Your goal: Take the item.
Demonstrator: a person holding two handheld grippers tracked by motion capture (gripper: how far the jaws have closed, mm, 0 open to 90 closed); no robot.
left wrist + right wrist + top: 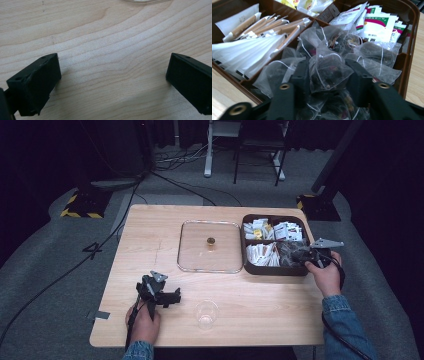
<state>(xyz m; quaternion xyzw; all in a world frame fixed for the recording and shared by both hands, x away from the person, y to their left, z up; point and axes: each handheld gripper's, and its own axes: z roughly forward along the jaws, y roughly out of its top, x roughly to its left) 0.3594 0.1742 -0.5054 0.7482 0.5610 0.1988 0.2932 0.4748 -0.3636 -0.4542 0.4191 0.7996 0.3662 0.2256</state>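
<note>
At right of frame, the right gripper is pinching 1 mesh tea bag in the brown box; lower left, the left gripper is gaping wide over the table.

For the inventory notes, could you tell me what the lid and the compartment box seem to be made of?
The lid looks like clear glass or acrylic, the wood grain showing through it. The compartment box looks like glossy brown plastic, with sheen on its rim.

Blue denim sleeves, black tongs, grey three-cornered plates, trailing black cables, brass-ringed screw holes
</note>
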